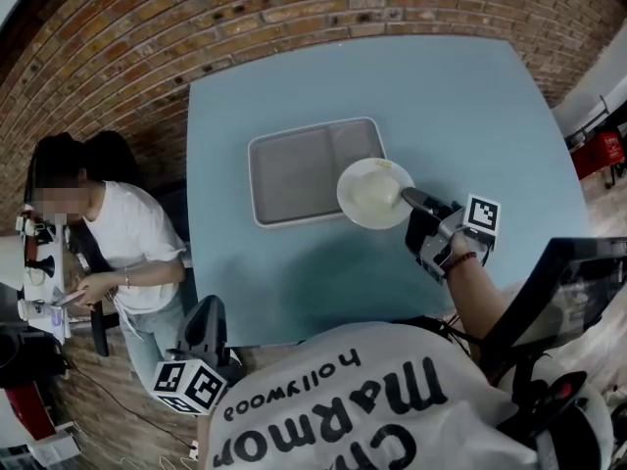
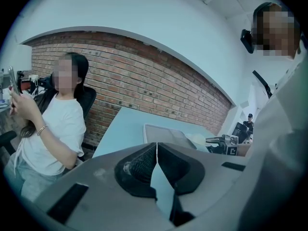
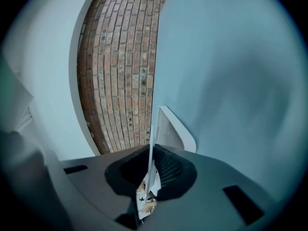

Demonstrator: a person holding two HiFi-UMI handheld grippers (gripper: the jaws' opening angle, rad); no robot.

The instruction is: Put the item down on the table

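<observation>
Your right gripper (image 1: 411,201) pinches the plate (image 1: 370,192) by its near right rim, jaws closed onto the thin edge. The plate sits over the right end of the tray (image 1: 294,179), mid-table (image 1: 441,96); whether it touches, you cannot tell. It looks stiff, light, smooth and probably breakable, and a one-sided rim hold lets it droop or slip, so lower it level. Your left gripper (image 2: 156,150) is closed and empty, down at the near left.

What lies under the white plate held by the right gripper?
The plate overlaps the gray tray at its right edge, and the blue table. The tray's corner beneath it is covered; whether plate and tray touch cannot be told.
</observation>
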